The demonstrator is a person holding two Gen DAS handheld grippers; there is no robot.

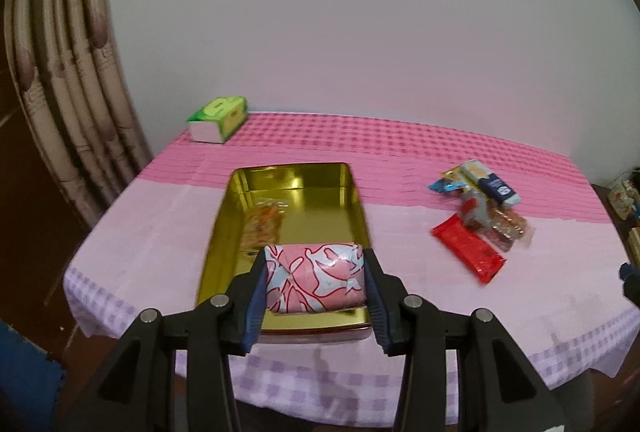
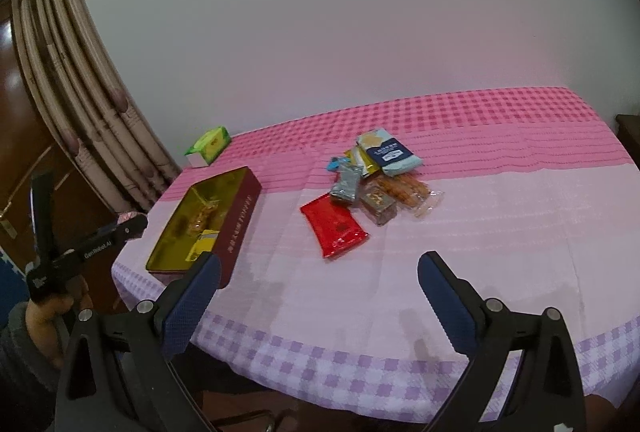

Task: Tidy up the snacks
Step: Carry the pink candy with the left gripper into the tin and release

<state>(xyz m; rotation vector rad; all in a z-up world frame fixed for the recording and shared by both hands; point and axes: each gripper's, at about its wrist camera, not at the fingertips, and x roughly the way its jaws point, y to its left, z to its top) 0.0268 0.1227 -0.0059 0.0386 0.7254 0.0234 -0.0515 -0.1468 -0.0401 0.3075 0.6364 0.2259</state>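
Left wrist view. Curtain (image 1: 68,79) far left of the fingers. Green tissue pack (image 1: 218,119) well beyond the left finger, at the far corner of the surface (image 1: 160,232), which is covered by a pink and lilac checked cloth. Left gripper (image 1: 316,278) is clamped on a pink-and-white patterned snack packet (image 1: 316,278); both blue pads press its sides. Packet sits between the fingers, above the near end of an open gold-lined tin (image 1: 296,220); whether it touches the tin floor, cannot tell. Just beyond the left finger, a clear-wrapped snack (image 1: 264,224) lies inside the tin. Well to the right of the right finger: a red packet (image 1: 468,252), and past it a loose pile of snack packets (image 1: 480,195), the topmost dark blue and pale.

Right wrist view. Far left of the fingers, a hand (image 2: 52,308) holds the other gripper's handle out past the edge of the surface. Beyond the left finger, the tin (image 2: 236,216) shows a dark red outer wall; a yellow packet (image 2: 204,240) lies in its near end, close to the left fingertip. Right gripper (image 2: 320,272): fingers spread wide, nothing between them, above the near part of the surface. The red packet (image 2: 334,228) lies beyond the gap; the pile (image 2: 376,175) lies farther still.
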